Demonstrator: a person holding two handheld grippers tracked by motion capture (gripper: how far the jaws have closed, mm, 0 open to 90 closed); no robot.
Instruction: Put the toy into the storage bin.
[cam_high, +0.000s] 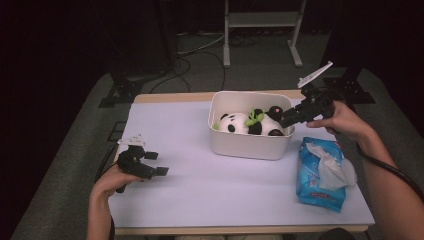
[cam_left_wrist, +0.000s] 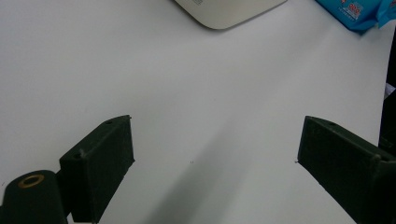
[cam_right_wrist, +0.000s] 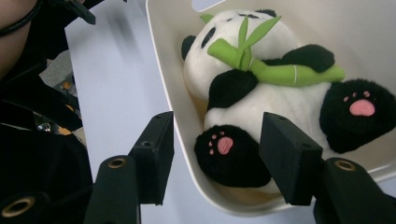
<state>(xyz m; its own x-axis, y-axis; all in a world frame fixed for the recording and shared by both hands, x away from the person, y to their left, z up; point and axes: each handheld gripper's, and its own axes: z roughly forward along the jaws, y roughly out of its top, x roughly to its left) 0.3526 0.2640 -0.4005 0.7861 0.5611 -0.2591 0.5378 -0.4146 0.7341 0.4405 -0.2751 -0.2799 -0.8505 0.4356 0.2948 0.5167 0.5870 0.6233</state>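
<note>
Where jaws straddle rim: panda (cam_right_wrist: 261, 102)

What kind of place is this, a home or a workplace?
Probably a lab or test room: a plain table holds a white bin with a panda toy, dark grey carpet around it, cables and a metal stand behind.
</note>
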